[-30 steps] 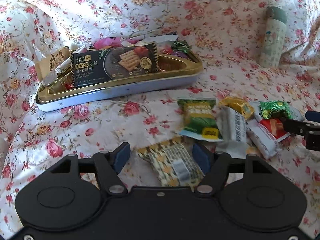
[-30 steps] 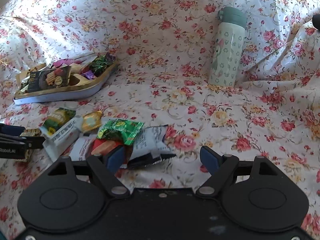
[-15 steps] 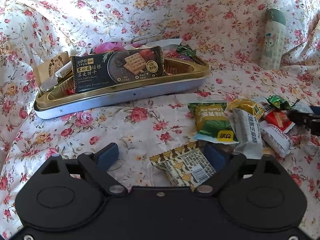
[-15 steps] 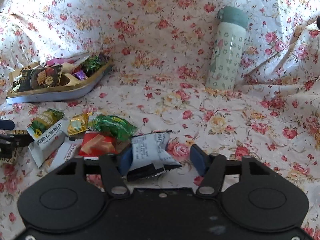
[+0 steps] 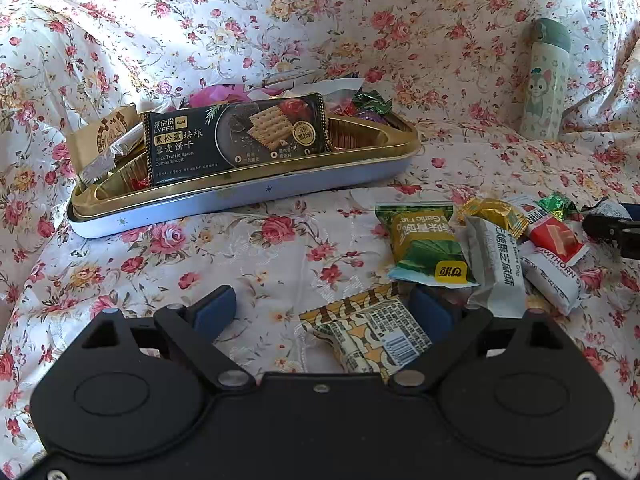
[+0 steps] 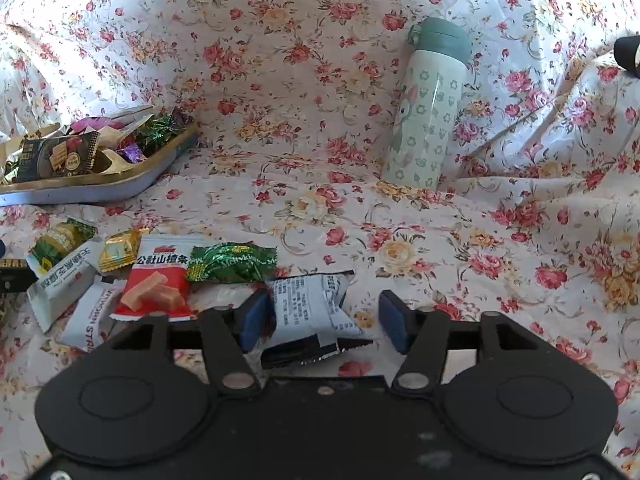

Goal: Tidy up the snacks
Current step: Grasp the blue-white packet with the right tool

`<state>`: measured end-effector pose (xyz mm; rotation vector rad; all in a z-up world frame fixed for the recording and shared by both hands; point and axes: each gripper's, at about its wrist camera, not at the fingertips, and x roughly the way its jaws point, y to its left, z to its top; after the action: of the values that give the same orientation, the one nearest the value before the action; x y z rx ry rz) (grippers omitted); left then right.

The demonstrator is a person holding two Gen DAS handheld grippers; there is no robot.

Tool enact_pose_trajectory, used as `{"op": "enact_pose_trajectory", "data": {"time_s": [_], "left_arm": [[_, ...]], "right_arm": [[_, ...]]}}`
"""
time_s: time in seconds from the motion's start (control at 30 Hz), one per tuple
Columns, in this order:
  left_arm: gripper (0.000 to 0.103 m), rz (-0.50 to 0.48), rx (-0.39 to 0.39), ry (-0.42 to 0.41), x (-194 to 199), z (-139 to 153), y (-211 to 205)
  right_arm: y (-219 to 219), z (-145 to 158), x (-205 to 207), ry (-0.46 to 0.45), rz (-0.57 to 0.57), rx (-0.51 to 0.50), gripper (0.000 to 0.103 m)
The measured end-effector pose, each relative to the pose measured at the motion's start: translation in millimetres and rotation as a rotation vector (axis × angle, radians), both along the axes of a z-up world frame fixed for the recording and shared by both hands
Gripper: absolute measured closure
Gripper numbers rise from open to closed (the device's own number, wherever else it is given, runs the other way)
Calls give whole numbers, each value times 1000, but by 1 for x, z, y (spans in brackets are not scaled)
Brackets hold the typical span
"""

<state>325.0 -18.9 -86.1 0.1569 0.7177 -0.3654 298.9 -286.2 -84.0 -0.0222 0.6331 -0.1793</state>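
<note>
Snacks [image 5: 472, 248] heaped right of tin [image 5: 240, 196], bare cloth [image 5: 240, 256] between, both fingers open, holding nothing

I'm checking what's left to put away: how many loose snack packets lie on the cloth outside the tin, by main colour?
Green packets: 2
White packets: 3
Gold or yellow packets: 2
Red packet: 1
Total: 8

Printed on the black biscuit pack [image 5: 236, 138] far ahead of the fingers: "LYFEN Gold", "Black Truffle Bacon Quinoa Biscuit". On the white strip packet [image 5: 554, 276] right of the fingers: "HAWTHORN". On the green packet [image 5: 426, 244], upside down: "Garlic Flavor".
</note>
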Motion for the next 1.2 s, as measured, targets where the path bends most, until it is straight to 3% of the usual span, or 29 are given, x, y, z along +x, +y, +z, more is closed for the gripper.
{"op": "enact_pose_trajectory", "data": {"time_s": [0.07,0.13,0.17,0.43,0.67,0.8,0.9,1.1,1.2], "left_arm": [[8,0,0,0,0,0,0],[8,0,0,0,0,0,0],[8,0,0,0,0,0,0],[7,6,15,14,2,2,-2],[15,-18,99,-20,1,15,-19],[15,-27,73,-21,2,25,-26],[15,-38,74,-12,3,29,-33],[16,-29,171,49,-3,22,-37],[17,-30,179,78,-9,22,-30]], "right_arm": [[-1,0,0,-5,4,3,41],[-1,-2,-1,-10,32,24,57],[-1,-2,-1,-14,38,25,60],[3,-3,0,-12,23,5,62],[-1,-3,-1,-12,21,25,62],[-2,-4,0,-13,19,36,62],[-2,-4,0,-14,14,42,62],[-1,-4,-1,-14,10,40,62],[-1,-4,-1,-14,11,40,62]]}}
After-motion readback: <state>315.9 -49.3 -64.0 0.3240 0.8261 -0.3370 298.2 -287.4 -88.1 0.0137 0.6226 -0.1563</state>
